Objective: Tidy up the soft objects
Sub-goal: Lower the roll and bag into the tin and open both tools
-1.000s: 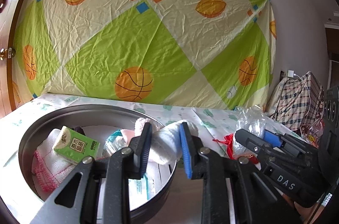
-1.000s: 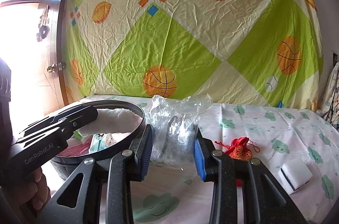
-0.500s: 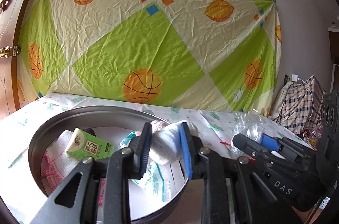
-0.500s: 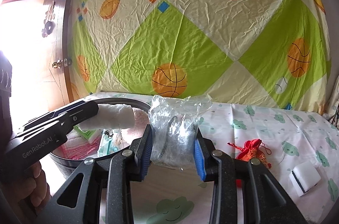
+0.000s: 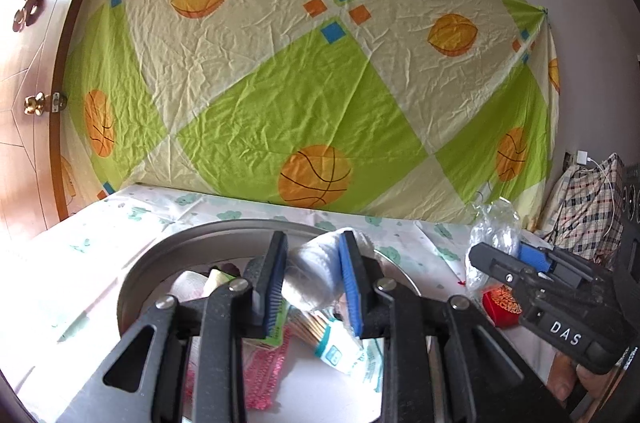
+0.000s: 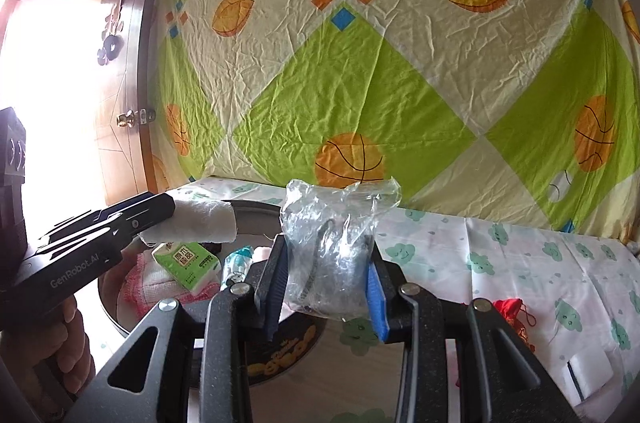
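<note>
My left gripper (image 5: 314, 281) is shut on a rolled white cloth (image 5: 316, 273) and holds it above the round metal basin (image 5: 160, 263). The cloth also shows in the right wrist view (image 6: 192, 225), over the basin (image 6: 256, 219). My right gripper (image 6: 326, 287) is shut on a crumpled clear plastic bag (image 6: 334, 247), held up beside the basin's right rim. The bag also shows in the left wrist view (image 5: 494, 235). The basin holds a green tissue pack (image 6: 186, 261), a pink-edged cloth (image 6: 154, 285) and a white-blue packet (image 5: 344, 347).
A red pouch (image 6: 514, 313) and a white sponge (image 6: 588, 371) lie on the cloud-print table cover (image 6: 520, 263) to the right. A plaid bag (image 5: 588, 207) stands at the far right. A wooden door (image 6: 120, 95) is at the left.
Both grippers have moved left and closer over the basin with their loads. The white cloth now hangs above the basin's inside; the plastic bag has come near its right rim.
</note>
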A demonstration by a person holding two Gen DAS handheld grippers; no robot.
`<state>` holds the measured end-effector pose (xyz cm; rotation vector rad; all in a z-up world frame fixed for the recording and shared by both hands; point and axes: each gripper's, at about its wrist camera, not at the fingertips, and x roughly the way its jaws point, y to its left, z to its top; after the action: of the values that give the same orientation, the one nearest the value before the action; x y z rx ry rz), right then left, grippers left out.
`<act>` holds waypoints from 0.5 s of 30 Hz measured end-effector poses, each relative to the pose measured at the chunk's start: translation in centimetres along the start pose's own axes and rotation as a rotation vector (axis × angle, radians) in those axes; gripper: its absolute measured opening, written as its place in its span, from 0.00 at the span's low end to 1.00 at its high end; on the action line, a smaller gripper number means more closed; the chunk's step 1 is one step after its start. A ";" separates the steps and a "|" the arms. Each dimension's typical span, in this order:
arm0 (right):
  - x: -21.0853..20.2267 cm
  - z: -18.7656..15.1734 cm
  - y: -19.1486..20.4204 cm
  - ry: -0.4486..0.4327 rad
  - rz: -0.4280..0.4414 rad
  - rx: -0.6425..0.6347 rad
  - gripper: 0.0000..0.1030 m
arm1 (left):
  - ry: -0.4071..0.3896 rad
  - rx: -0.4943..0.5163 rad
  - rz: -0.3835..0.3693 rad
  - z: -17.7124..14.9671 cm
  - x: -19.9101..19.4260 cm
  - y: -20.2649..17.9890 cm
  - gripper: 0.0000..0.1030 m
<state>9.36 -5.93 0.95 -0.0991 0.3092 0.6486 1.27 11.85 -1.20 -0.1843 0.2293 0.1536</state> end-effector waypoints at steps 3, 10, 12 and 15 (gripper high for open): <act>0.9 1.1 0.9 0.007 0.031 -0.016 0.36 | -0.009 0.004 0.035 0.7 -0.1 1.1 0.24; 4.6 2.2 3.3 0.082 0.105 -0.017 0.36 | -0.010 -0.017 0.149 1.8 0.1 4.7 0.24; 5.8 2.1 4.0 0.111 0.121 -0.013 0.36 | -0.005 -0.025 0.183 1.8 0.4 5.7 0.24; 7.3 1.8 4.8 0.145 0.135 -0.013 0.36 | 0.016 -0.042 0.215 1.7 0.8 7.1 0.24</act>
<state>12.42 2.47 0.37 -0.1388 0.4538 0.7794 1.22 19.19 -0.94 -0.2028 0.2618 0.3710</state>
